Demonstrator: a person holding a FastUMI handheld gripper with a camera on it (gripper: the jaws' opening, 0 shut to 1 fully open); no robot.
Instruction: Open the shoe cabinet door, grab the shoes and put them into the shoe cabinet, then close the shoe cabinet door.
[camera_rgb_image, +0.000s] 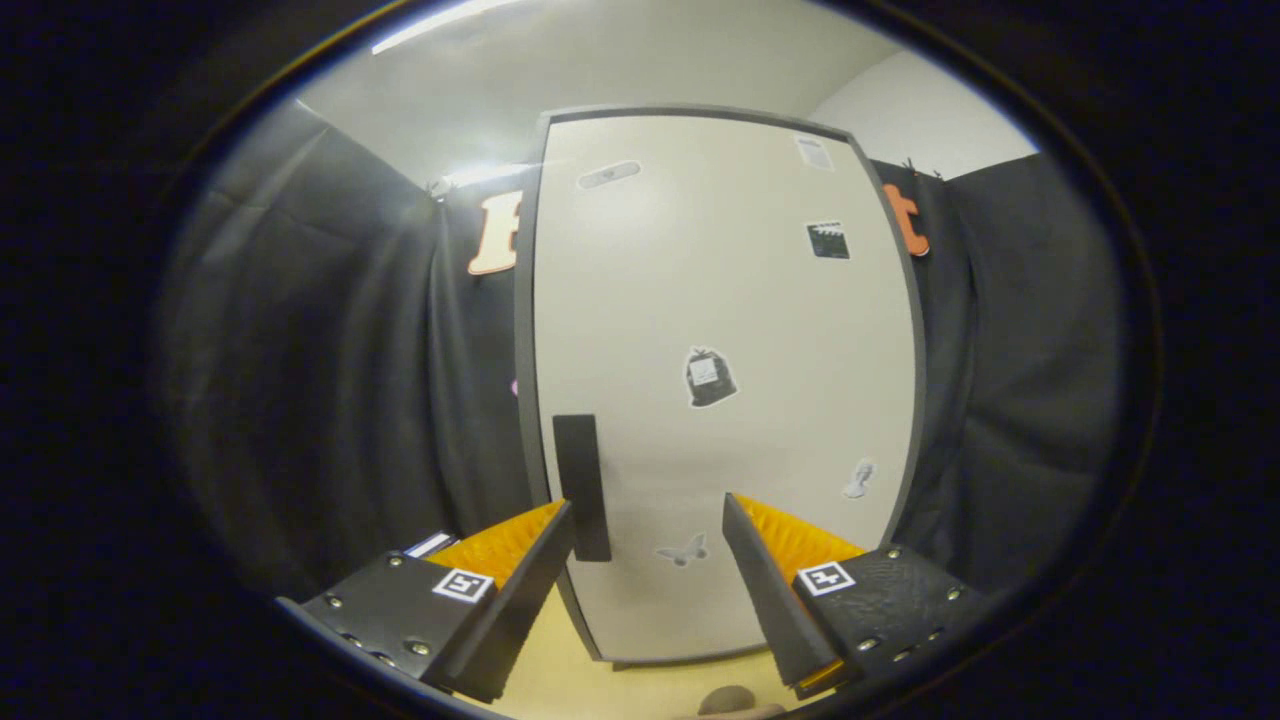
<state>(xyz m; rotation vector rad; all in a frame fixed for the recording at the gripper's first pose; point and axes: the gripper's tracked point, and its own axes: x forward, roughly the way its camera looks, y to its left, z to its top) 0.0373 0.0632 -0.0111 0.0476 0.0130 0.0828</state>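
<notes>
Inspection of the scene, left to right: black cloth booth wall (330, 350) on the left, then the tall off-white shoe cabinet door with a dark grey frame (720, 300), standing shut, with more black cloth to its right. A flat black vertical bar handle (582, 485) sits on the door's lower left side, near the left edge. Several small stickers (710, 377) are scattered over the door face. The cabinet stands on a pale yellow floor (600, 690).

Gripper (648, 560): fingers spread wide apart, holding nothing. The handle lies just beyond the left finger, slightly inside the gap, not yet between the pads. No contact with the door is evident.

A rounded brownish object (728, 702) shows at the near floor below the fingers; whether it is one of the shoes cannot be told.

Judgement: the door-opening step is in hand and not yet done.

Risks: the handle is off-centre towards the left finger, so closing now could pinch only its edge and slip. A flat, thin bar offers little purchase; pulling at an angle could drag the fingers off. The near object could be struck when the door swings.
</notes>
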